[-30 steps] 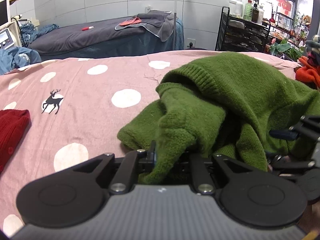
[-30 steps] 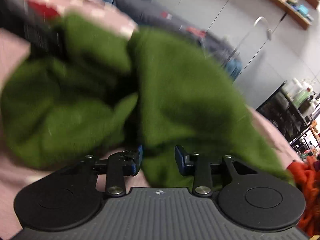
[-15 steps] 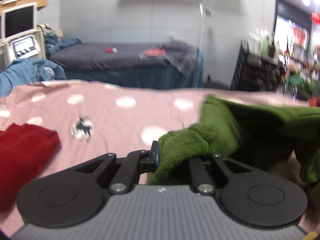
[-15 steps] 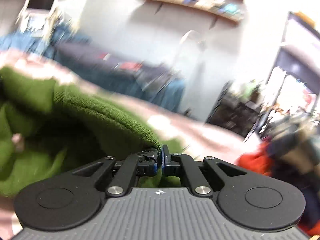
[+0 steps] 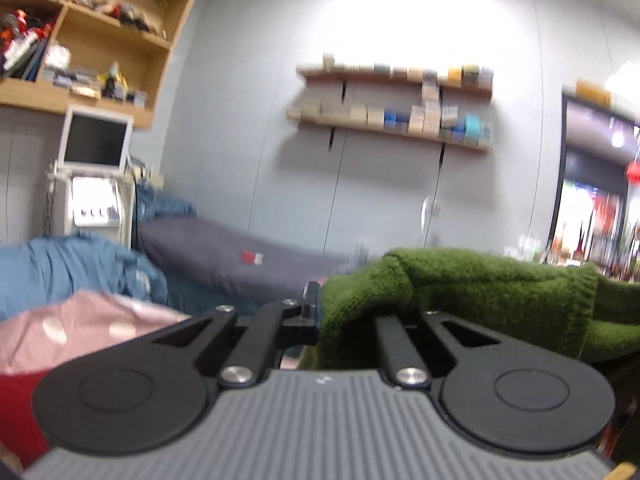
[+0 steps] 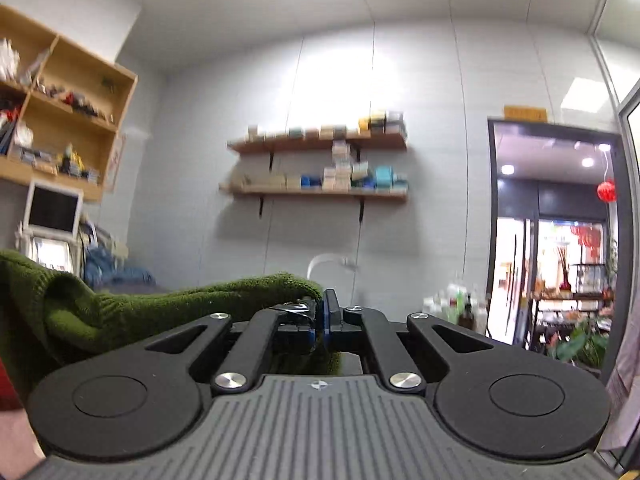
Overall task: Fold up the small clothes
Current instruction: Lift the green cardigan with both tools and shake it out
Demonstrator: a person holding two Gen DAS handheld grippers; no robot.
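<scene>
The left gripper point(image 5: 344, 312) is pinched shut on a thick bunched edge of the green knitted sweater point(image 5: 480, 296), which hides its right finger and stretches away to the right, held up in front of the room rather than lying flat. The right gripper point(image 6: 320, 316) has its 2 blue-tipped fingers pressed together on another edge of the same sweater point(image 6: 160, 308), and here the knit runs off to the left in a sagging band toward a ribbed cuff or hem at the frame's edge. Both tools point roughly level, toward a grey wall carrying 2 wooden shelves point(image 6: 320, 192) of small boxes. Low in the left wrist view lie the pink dotted bedsheet point(image 5: 80, 328) and, below it at the corner, a red garment point(image 5: 16, 412). Behind them are a blue cloth heap point(image 5: 68, 268), a grey bed point(image 5: 224, 252) and a white machine with a screen point(image 5: 94, 160).
</scene>
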